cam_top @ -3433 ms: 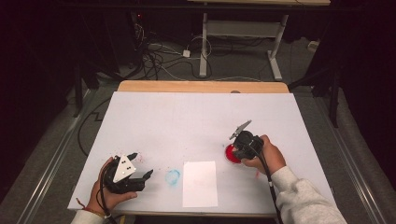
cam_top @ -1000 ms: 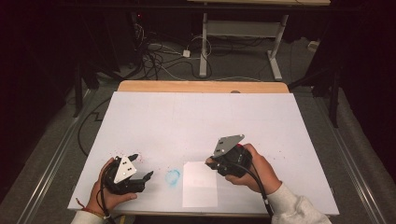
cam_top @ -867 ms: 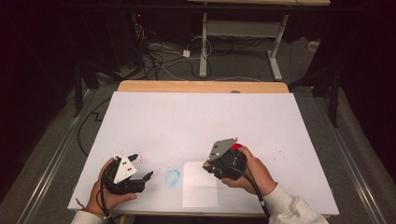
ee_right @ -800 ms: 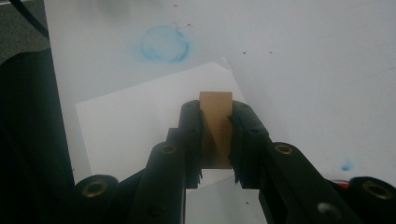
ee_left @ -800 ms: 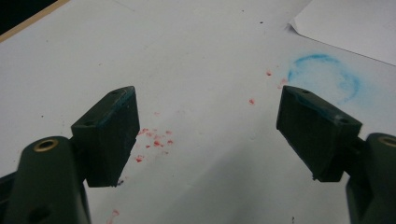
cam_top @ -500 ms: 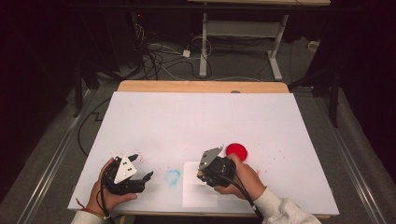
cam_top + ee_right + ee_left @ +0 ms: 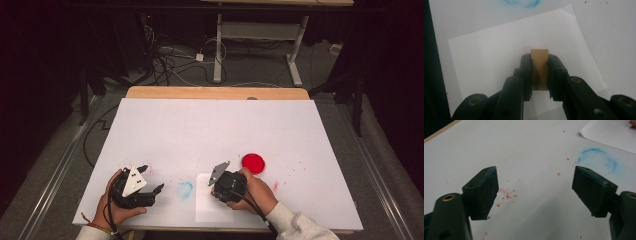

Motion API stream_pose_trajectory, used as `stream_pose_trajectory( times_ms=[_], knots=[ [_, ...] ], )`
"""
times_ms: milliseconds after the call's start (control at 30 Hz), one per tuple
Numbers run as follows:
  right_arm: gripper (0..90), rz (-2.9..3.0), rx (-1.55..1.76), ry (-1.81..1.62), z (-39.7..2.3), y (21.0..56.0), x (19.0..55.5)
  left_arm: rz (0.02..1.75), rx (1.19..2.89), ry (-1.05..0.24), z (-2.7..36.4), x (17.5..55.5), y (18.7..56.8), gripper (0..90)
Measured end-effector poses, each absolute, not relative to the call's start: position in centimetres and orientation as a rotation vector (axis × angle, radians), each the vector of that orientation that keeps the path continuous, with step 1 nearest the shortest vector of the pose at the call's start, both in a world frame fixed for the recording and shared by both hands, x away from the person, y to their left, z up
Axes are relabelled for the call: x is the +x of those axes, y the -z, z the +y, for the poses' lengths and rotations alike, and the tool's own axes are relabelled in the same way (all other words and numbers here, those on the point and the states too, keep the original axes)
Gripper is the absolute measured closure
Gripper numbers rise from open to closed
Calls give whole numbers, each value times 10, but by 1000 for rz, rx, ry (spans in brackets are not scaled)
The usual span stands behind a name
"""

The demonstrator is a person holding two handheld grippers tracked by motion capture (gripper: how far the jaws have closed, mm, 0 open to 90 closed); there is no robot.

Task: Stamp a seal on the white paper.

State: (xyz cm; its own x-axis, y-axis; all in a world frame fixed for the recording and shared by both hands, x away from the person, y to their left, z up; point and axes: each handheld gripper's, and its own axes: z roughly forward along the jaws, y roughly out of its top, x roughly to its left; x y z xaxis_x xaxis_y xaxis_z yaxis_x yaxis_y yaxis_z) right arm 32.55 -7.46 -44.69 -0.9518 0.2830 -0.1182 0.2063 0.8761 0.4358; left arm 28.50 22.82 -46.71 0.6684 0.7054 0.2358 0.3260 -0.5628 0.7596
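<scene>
My right gripper (image 7: 540, 75) pinches a tan block (image 7: 539, 67) over white paper (image 7: 499, 60); left gripper (image 7: 535, 192) spread above the paint-flecked table (image 7: 210, 125).

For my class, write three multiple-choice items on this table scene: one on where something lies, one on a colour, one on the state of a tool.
1. Where does the red disc lie?
A. On the table just beyond the right tool
B. Under the left tool
C. On the sheet of paper

2. What colour is the smudged ring beside the sheet of paper?
A. Green
B. Blue
C. Yellow

3. How do the jaws of the right tool stand?
A. Wide apart over nothing
B. Closed with nothing between them
C. Closed on a small tan block

Key: 1 A, since the high view shows the disc on the white table next to the right hand, off the paper. 2 B, as the left gripper view shows a blue ring. 3 C, because the right gripper view shows the small tan block pinched between both pads, above the paper.
</scene>
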Motion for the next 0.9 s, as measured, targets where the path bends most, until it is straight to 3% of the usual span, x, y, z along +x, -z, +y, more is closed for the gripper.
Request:
stream_pose_trajectory(
  times_ms=[900],
  knots=[
    [765,2881,404,-629,-71,451,329,797,2175,-699,228,283,466,209]
  ],
)
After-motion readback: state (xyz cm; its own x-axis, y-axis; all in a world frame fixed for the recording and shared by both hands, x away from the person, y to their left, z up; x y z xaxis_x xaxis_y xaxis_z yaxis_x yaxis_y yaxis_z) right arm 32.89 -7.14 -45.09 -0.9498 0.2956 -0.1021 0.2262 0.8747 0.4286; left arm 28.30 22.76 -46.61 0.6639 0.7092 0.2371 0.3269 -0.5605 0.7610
